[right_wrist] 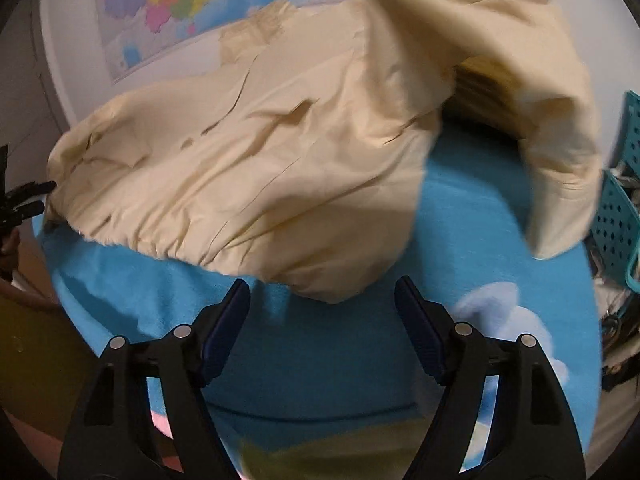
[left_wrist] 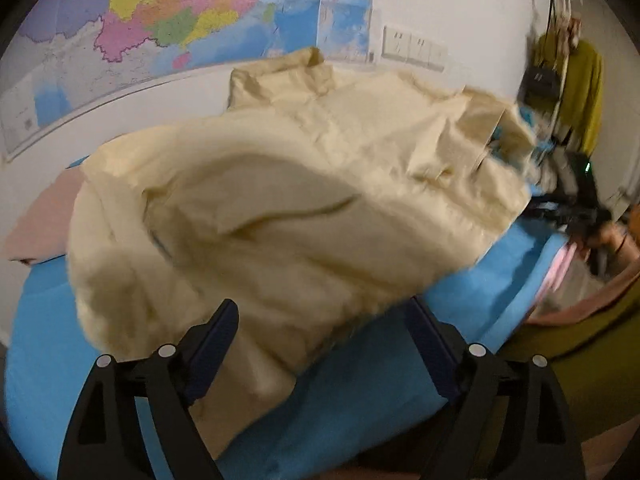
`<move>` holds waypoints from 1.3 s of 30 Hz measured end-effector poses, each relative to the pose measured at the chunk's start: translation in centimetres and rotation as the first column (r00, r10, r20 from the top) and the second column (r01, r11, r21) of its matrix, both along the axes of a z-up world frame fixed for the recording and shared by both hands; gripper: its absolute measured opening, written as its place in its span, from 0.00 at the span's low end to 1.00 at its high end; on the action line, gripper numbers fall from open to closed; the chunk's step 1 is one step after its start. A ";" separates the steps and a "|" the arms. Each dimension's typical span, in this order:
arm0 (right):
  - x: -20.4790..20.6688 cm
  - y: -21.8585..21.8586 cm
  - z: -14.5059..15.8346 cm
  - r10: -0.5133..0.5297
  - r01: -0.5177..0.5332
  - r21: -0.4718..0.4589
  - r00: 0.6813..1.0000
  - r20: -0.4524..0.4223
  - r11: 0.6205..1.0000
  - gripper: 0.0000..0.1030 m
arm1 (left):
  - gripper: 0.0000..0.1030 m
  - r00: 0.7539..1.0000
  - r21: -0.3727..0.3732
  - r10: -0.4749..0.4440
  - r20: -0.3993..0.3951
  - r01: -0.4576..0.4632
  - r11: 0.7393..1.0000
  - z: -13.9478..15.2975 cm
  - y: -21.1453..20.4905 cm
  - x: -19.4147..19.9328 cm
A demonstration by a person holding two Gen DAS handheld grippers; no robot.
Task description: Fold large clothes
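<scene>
Map-hung wall [left_wrist: 120, 20] behind blue-covered bed [right_wrist: 460, 208]. Cream jacket [left_wrist: 280, 200] lies rumpled on bed, one sleeve arched up at right. Left gripper [left_wrist: 320, 320] and right gripper [right_wrist: 322, 300]: fingers spread, holding nothing. Step looks like laying out; next, pinch hem or sleeve and smooth flat.

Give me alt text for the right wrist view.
A cream garment lies rumpled on a blue blanket, one sleeve arching up at right. The right tongs stand open and empty near its hem; a colourful map hangs behind.
</scene>
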State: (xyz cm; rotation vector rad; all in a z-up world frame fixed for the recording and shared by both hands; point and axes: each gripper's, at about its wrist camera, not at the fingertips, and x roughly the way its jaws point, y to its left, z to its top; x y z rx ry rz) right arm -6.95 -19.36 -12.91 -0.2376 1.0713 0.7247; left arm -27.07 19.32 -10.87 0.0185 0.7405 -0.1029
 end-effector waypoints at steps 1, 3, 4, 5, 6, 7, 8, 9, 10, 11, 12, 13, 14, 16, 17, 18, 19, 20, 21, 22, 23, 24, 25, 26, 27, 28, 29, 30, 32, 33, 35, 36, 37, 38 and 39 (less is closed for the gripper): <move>-0.1 0.6 -0.1 0.019 -0.018 -0.027 0.999 0.040 0.999 0.72 | 0.82 1.000 0.023 0.000 -0.012 0.000 1.000 -0.4 -0.2 -0.1; 0.0 1.1 0.1 0.012 -0.011 -0.011 0.998 0.058 1.000 0.67 | 0.84 1.000 0.082 0.026 -0.019 -0.024 0.996 -1.1 -0.7 -0.2; 0.6 1.0 0.2 -0.013 0.012 0.025 0.999 0.043 1.000 0.64 | 0.84 0.999 0.098 0.042 -0.022 -0.040 0.994 -1.5 -0.8 0.1; 1.3 0.8 0.3 -0.047 0.046 0.074 0.999 0.013 0.996 0.59 | 0.84 0.998 0.113 0.064 -0.021 -0.061 0.992 -1.8 -1.0 0.4; 1.4 1.0 0.3 -0.065 0.065 0.107 0.998 0.002 0.992 0.52 | 0.85 0.997 0.124 0.074 -0.023 -0.071 0.990 -1.9 -0.8 0.7; 1.7 1.2 0.6 -0.083 0.081 0.124 0.996 0.009 0.989 0.44 | 0.85 0.995 0.143 0.092 -0.024 -0.087 0.986 -2.3 -0.8 1.0; 2.0 1.4 0.9 -0.095 0.093 0.132 0.995 0.011 0.987 0.28 | 0.85 0.994 0.151 0.103 -0.022 -0.099 0.984 -2.4 -0.6 1.3; 2.3 1.7 1.3 -0.113 0.110 0.141 0.994 0.011 0.984 0.17 | 0.83 0.990 0.166 0.140 -0.016 -0.135 0.977 -2.6 -0.4 1.9; 2.4 1.8 1.9 -0.136 0.132 0.164 0.991 0.008 0.977 0.13 | 0.70 0.985 0.165 0.172 -0.015 -0.167 0.972 -2.6 0.1 2.4; 2.3 1.9 2.2 -0.141 0.138 0.182 0.990 0.006 0.974 0.09 | 0.60 0.974 0.120 0.226 -0.018 -0.222 0.968 -2.5 1.1 3.0; 2.3 1.9 3.2 -0.151 0.148 0.212 0.989 -0.002 0.966 0.08 | 0.43 0.970 0.032 0.239 -0.034 -0.238 0.971 -2.2 2.2 3.4; 2.4 1.7 4.2 -0.146 0.152 0.257 0.988 -0.044 0.954 0.08 | 0.20 0.969 -0.047 0.243 -0.038 -0.244 0.969 -1.6 3.0 3.6; 2.2 1.5 5.3 -0.132 0.146 0.284 0.989 -0.068 0.948 0.08 | 0.14 0.969 -0.099 0.247 -0.029 -0.249 0.963 -0.7 3.4 3.5; 1.2 1.2 8.0 -0.091 0.105 0.322 0.994 -0.060 0.941 0.08 | 0.10 0.965 -0.103 0.261 0.011 -0.259 0.960 1.5 3.6 2.7; 0.6 0.9 9.5 -0.068 0.086 0.350 0.996 -0.063 0.933 0.08 | 0.10 0.966 -0.120 0.258 0.018 -0.254 0.960 2.5 3.7 2.3; 0.1 0.7 10.6 -0.051 0.074 0.364 0.996 -0.072 0.928 0.08 | 0.09 0.969 -0.139 0.248 0.022 -0.243 0.960 3.8 3.9 1.6; -0.4 0.4 11.4 -0.043 0.068 0.374 0.996 -0.076 0.925 0.08 | 0.09 0.972 -0.142 0.234 0.022 -0.229 0.963 5.0 4.0 0.8; -0.9 0.1 11.9 -0.031 0.060 0.378 0.996 -0.084 0.924 0.08 | 0.09 0.974 -0.138 0.224 0.017 -0.220 0.966 5.6 4.1 0.3; -1.2 0.0 12.1 -0.022 0.052 0.359 0.996 -0.087 0.932 0.08 | 0.09 0.979 -0.127 0.206 0.007 -0.203 0.971 6.0 4.1 -0.2; -1.5 -0.1 12.0 -0.022 0.048 0.326 0.996 -0.084 0.944 0.09 | 0.11 0.984 -0.114 0.180 -0.004 -0.179 0.977 6.0 3.9 -0.6; -1.7 -0.1 11.4 -0.022 0.046 0.276 0.996 -0.088 0.960 0.13 | 0.13 0.987 -0.081 0.158 -0.021 -0.159 0.984 5.6 3.4 -0.9; -1.8 0.2 10.2 -0.010 0.036 0.216 0.993 -0.119 0.976 0.18 | 0.19 0.987 0.012 0.145 -0.068 -0.145 0.989 4.5 2.5 -0.7; -1.7 0.4 8.8 0.000 0.025 0.155 0.988 -0.156 0.988 0.19 | 0.22 0.984 0.101 0.128 -0.125 -0.116 0.988 3.0 1.5 -0.5; -1.8 0.6 7.3 -0.009 0.020 0.057 0.984 -0.176 0.998 0.30 | 0.25 0.982 0.136 0.097 -0.162 -0.075 0.988 1.8 0.7 -0.6; -1.9 0.8 6.4 -0.006 0.005 -0.005 0.982 -0.188 1.000 0.41 | 0.26 0.983 0.163 0.070 -0.172 -0.042 0.986 1.2 0.2 -0.7; -2.0 0.8 5.9 -0.002 -0.008 -0.054 0.982 -0.187 0.999 0.42 | 0.27 0.985 0.184 0.060 -0.159 -0.030 0.982 1.1 0.2 -0.9; -1.9 0.4 6.1 -0.002 -0.014 -0.082 0.983 -0.185 0.997 0.48 | 0.30 0.995 0.180 0.026 -0.099 -0.008 0.984 2.1 0.3 -1.9; -1.7 0.0 6.7 0.005 -0.019 -0.071 0.981 -0.194 0.997 0.49 | 0.39 0.999 0.148 0.004 -0.048 0.003 0.989 3.3 0.7 -2.7; -1.7 -0.8 9.7 0.047 -0.054 -0.040 0.988 -0.146 0.998 0.54 | 0.57 0.993 0.052 -0.042 0.106 0.037 0.998 6.5 2.5 -4.9; -1.7 -1.1 11.0 0.071 -0.074 -0.022 0.990 -0.120 0.997 0.64 | 0.70 0.986 0.035 -0.047 0.160 0.042 0.999 7.7 3.1 -5.4; -1.4 -1.2 14.4 0.115 -0.114 0.052 0.993 -0.034 0.992 0.68 | 0.75 0.966 0.013 -0.024 0.257 0.021 1.000 10.0 4.0 -6.0; -1.0 -1.1 15.3 0.124 -0.123 0.086 0.992 -0.010 0.989 0.68 | 0.75 0.964 0.010 -0.024 0.266 0.022 1.000 10.7 3.8 -5.5; -0.2 -0.5 16.2 0.125 -0.127 0.125 0.992 0.024 0.984 0.68 | 0.76 0.963 0.026 -0.026 0.269 0.019 0.999 11.0 3.6 -4.5; 0.7 0.2 16.5 0.120 -0.126 0.138 0.991 0.053 0.982 0.68 | 0.76 0.965 0.044 -0.028 0.262 0.017 0.999 11.1 3.3 -3.5; 1.9 1.6 16.5 0.107 -0.120 0.125 0.989 0.106 0.985 0.68 | 0.76 0.970 0.072 -0.029 0.241 0.012 0.997 10.9 2.8 -1.7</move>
